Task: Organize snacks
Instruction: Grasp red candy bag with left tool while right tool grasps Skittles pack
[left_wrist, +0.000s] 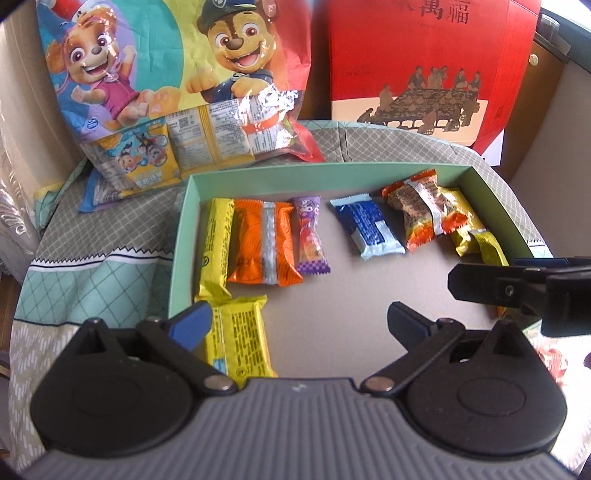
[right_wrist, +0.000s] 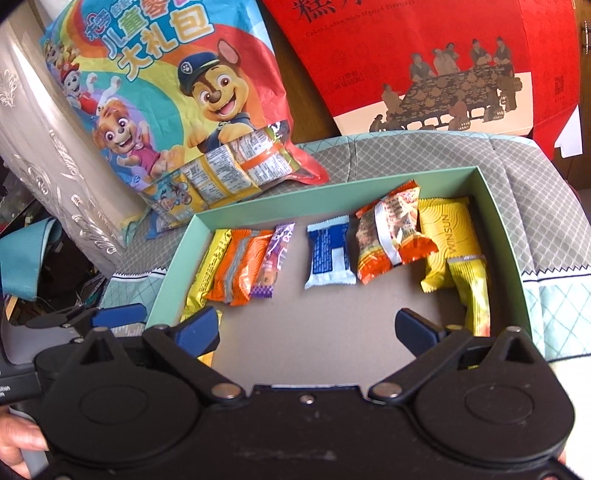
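Snack packets lay in row inside green tray (right_wrist: 491, 206): orange wafer pack (left_wrist: 264, 245), blue-white pack (left_wrist: 369, 230), yellow pack (right_wrist: 448, 240). All looked light, crinkly, slippery foil, content likely brittle; I judged best hold across middle, not sealed ends. My left gripper (left_wrist: 299, 325) and right gripper (right_wrist: 308, 330) stood wide, nothing between. Cartoon gift bag (left_wrist: 166, 85) and red box (left_wrist: 417, 70) behind tray.

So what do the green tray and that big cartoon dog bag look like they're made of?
Green tray: likely matte cardboard, with thin straight walls, a dull grey floor and no glare. Cartoon dog bag: glossy plastic film, crinkled, with bright glints and a see-through lower part.
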